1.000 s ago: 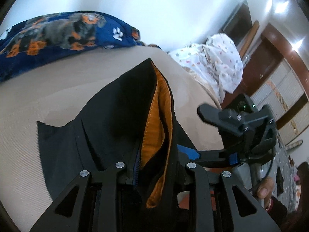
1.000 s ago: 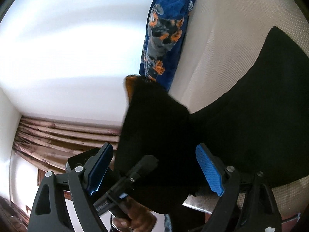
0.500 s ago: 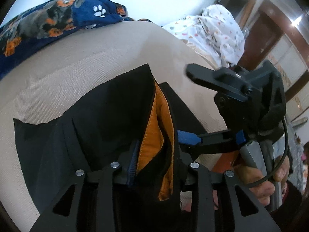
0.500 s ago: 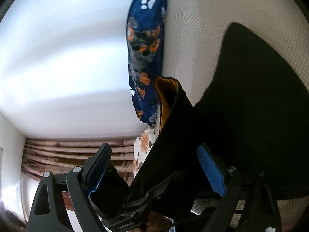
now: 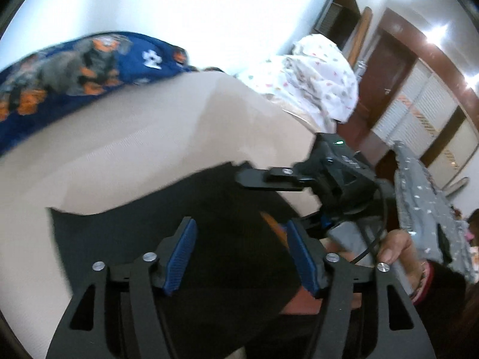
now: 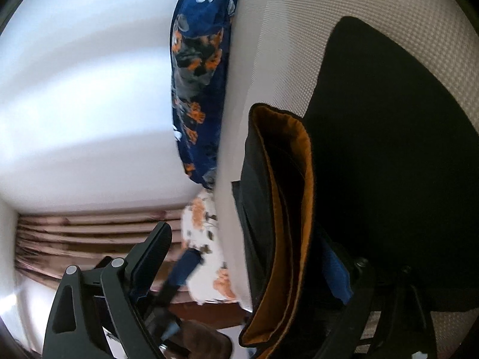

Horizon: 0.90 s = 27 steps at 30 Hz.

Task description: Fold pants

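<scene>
My left gripper (image 5: 242, 254) has just been opening; its jaws stand apart over the black pants (image 5: 167, 209) on the bed (image 5: 125, 149). My right gripper (image 6: 248, 272) is wide, orange lining hiding one finger. Far things blur.

Both wrist cameras sit close above the black pants (image 5: 227, 209) on the beige bed (image 5: 134, 149); the left looks steeply down, the right nearly level, sharing the paw-print blanket (image 6: 200, 68).
</scene>
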Available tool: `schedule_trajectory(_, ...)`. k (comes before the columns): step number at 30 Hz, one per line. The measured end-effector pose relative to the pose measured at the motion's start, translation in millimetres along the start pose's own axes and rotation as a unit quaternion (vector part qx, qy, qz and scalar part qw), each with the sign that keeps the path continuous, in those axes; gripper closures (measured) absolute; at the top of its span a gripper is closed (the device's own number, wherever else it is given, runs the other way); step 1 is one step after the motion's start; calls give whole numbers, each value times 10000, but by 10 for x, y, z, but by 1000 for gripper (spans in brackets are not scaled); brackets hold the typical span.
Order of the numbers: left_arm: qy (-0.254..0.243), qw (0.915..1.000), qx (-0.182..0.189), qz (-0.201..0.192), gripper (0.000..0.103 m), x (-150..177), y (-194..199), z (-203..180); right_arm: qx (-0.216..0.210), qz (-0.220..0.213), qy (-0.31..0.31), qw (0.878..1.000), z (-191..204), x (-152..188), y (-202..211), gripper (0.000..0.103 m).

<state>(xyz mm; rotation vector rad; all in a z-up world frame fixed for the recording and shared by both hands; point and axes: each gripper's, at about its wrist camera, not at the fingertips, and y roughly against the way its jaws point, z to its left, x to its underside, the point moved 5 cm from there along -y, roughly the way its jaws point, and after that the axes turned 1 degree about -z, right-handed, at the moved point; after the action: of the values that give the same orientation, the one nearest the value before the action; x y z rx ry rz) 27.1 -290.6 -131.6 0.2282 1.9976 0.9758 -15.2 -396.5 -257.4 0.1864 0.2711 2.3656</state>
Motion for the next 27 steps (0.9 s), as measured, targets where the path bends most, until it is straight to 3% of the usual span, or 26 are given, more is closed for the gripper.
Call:
schedule_trajectory(3,181,9993,-309,-125,33,148,219,288,514,110,346,9980,51,33,-64,16)
schedule_trajectory(4,266,9988,-386,-135,33,222,279,390,839,177,565,9947,73,57,-96,22)
schedule_trajectory(6,515,9969,-591,-78,33,383,381,634,1319,273,904,9868,86,87,-139,40)
schedule_trajectory(8,732,9946,-729,-41,33,549,453,819,1773,365,1224,9758,75,115,-175,77)
schedule_trajectory(9,846,9933,-792,-26,33,640,483,910,1883,408,1331,9722,71,117,-188,85)
schedule_trajectory(12,1106,9893,-949,45,33,836,547,1093,1951,381,1649,9661,132,97,-167,87)
schedule_trajectory(18,1301,9867,-969,73,33,903,603,1159,1587,69,2016,9665,467,-6,42,88)
schedule_trajectory(21,1198,9887,-902,52,33,825,571,1058,1527,-166,1889,9699,439,-156,227,88)
schedule_trajectory(27,1005,9915,-800,209,33,735,391,900,1401,-403,1307,9806,24,-407,573,88)
